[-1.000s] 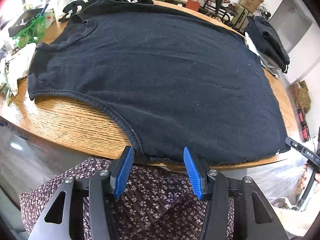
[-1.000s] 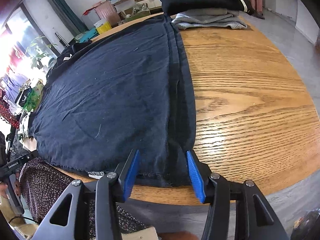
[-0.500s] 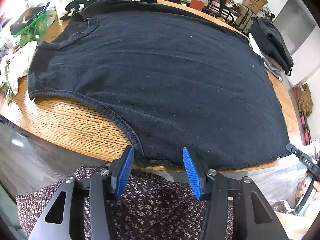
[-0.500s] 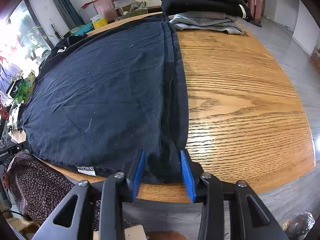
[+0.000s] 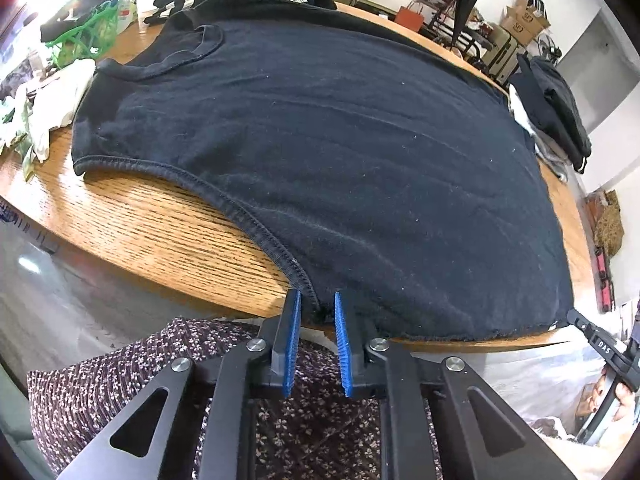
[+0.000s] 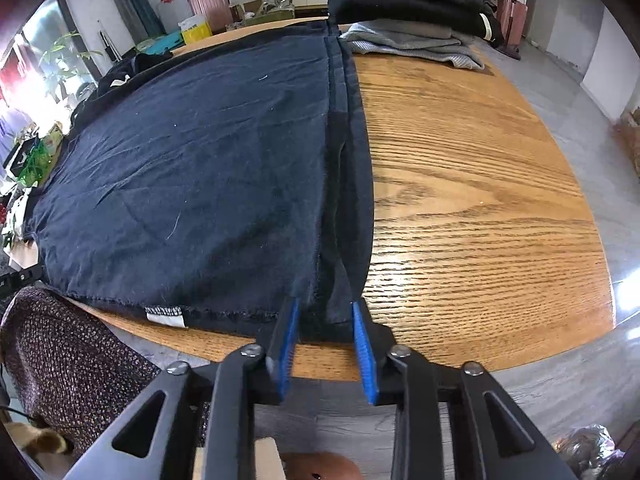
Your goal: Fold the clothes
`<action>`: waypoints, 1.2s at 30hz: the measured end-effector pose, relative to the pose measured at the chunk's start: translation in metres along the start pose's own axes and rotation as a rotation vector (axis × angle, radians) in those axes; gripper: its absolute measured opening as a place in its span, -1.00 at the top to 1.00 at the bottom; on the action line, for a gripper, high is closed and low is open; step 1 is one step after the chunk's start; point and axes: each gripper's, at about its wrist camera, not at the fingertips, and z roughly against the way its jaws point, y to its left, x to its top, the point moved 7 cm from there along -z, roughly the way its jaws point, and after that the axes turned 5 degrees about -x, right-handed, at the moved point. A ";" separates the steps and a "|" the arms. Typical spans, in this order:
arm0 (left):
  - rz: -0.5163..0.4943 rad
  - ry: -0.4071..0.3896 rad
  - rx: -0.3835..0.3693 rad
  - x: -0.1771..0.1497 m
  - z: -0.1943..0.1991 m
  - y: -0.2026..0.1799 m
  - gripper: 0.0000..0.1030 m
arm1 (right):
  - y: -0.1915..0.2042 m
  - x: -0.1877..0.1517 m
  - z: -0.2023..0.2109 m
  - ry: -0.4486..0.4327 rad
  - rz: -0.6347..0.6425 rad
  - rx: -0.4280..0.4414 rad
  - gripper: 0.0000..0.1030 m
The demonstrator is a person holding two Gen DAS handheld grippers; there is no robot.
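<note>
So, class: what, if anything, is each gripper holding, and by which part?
Both hold the black shirt by its near hem: the left gripper at one bottom corner, the right gripper at the other. Their jaws have just been closing.

Both grippers angle steeply down at the near edge of the black shirt (image 5: 340, 152), the left gripper (image 5: 317, 304) at its left bottom corner, the right gripper (image 6: 326, 308) at its right corner, their jaws having just been closing on the hem

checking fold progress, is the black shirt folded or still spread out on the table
Mostly spread: the black shirt lies flat across the table, with only a narrow strip along its right edge turned over.
</note>
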 end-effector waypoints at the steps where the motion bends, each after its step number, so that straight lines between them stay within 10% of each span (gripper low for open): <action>1: 0.007 -0.009 -0.011 0.000 0.003 0.000 0.70 | 0.000 0.000 0.000 -0.002 -0.006 0.007 0.64; 27: -0.059 -0.162 -0.072 0.113 0.017 -0.020 0.97 | 0.004 0.103 0.016 -0.176 -0.025 -0.008 0.72; 36: -0.030 -0.079 -0.033 0.157 -0.036 -0.003 0.97 | -0.003 0.155 -0.029 -0.138 -0.089 -0.048 0.92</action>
